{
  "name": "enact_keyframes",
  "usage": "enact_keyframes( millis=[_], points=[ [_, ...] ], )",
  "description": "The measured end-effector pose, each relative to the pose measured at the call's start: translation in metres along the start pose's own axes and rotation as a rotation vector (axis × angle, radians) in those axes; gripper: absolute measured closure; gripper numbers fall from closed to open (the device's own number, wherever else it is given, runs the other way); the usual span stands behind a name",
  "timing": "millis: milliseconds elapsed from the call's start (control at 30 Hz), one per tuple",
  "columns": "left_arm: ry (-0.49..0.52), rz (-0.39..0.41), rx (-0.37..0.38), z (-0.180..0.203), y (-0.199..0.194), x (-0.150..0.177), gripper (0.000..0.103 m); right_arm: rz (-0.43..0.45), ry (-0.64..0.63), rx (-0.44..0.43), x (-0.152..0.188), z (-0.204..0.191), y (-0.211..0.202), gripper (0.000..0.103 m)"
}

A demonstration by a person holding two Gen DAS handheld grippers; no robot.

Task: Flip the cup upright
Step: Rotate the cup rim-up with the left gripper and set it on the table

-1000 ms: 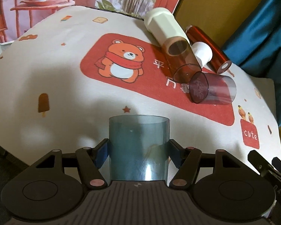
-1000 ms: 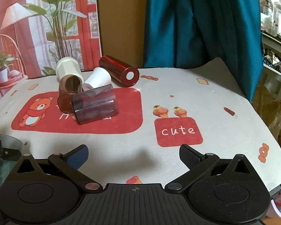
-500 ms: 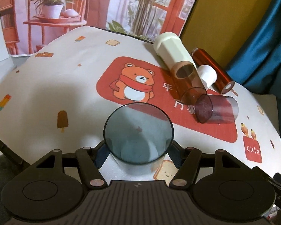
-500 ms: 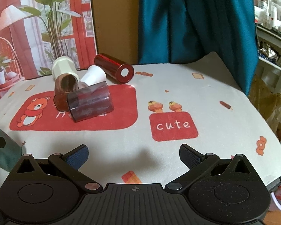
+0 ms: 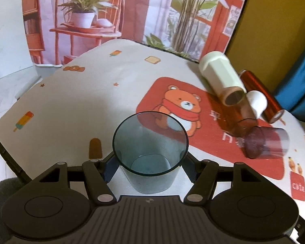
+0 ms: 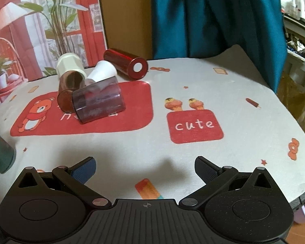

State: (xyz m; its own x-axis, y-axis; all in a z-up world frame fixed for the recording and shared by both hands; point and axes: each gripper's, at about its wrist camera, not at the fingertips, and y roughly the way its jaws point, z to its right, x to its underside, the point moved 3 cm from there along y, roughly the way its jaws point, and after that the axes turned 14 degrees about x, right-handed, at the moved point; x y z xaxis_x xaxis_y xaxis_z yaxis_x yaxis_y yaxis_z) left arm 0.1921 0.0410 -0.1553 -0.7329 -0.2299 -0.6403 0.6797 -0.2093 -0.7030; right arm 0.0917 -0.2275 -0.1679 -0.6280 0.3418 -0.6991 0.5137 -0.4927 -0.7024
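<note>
My left gripper (image 5: 150, 167) is shut on a translucent blue-grey cup (image 5: 150, 174), held over the near part of the table with its open mouth tilted up toward the camera. The same cup shows at the left edge of the right wrist view (image 6: 1, 154). My right gripper (image 6: 145, 167) is open and empty above the table's front edge. Several cups lie on their sides at the back: a purple one (image 6: 98, 99), a brown one (image 6: 70, 90), a small white one (image 6: 102, 72), a cream one (image 6: 70, 65) and a red cylinder (image 6: 125, 64).
The table (image 6: 244, 142) has a white printed cloth with a red bear patch (image 5: 183, 105) and a red "cute" patch (image 6: 195, 125). A teal curtain (image 6: 213, 16) and a printed backdrop (image 5: 111, 10) stand behind. The table edge drops off at the right.
My left gripper has rotated the blue cup from side-on to mouth tilted upward, and has lifted and pulled back. My right gripper has stayed open and barely moved.
</note>
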Motion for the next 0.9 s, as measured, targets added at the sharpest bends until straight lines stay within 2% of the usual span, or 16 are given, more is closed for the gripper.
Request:
enact_keyframes(
  millis=[300, 567, 633, 667, 700, 800, 900],
  points=[
    [0.042, 0.034, 0.000, 0.012, 0.004, -0.013, 0.034, -0.031, 0.038, -0.011, 0.002, 0.008, 0.011, 0.000],
    [0.110, -0.040, 0.016, 0.019, 0.013, 0.000, 0.033, -0.038, 0.047, -0.019, 0.003, 0.009, 0.014, 0.000],
    [0.101, -0.053, 0.039, 0.018, 0.010, 0.000, 0.021, -0.035, 0.049, -0.021, 0.002, 0.009, 0.013, 0.000],
    [0.094, -0.054, 0.048, 0.017, 0.008, 0.000, 0.009, -0.034, 0.050, -0.023, 0.002, 0.009, 0.011, 0.000],
    [0.086, -0.049, 0.059, 0.015, 0.005, 0.000, 0.004, -0.033, 0.051, -0.030, 0.002, 0.009, 0.010, 0.000],
    [0.090, -0.067, 0.087, 0.015, -0.005, 0.003, 0.004, -0.025, 0.055, -0.046, -0.001, 0.010, 0.005, 0.000],
    [0.135, -0.085, 0.079, 0.019, -0.019, 0.007, 0.004, -0.017, 0.039, -0.045, -0.004, 0.008, -0.003, 0.000]
  ],
)
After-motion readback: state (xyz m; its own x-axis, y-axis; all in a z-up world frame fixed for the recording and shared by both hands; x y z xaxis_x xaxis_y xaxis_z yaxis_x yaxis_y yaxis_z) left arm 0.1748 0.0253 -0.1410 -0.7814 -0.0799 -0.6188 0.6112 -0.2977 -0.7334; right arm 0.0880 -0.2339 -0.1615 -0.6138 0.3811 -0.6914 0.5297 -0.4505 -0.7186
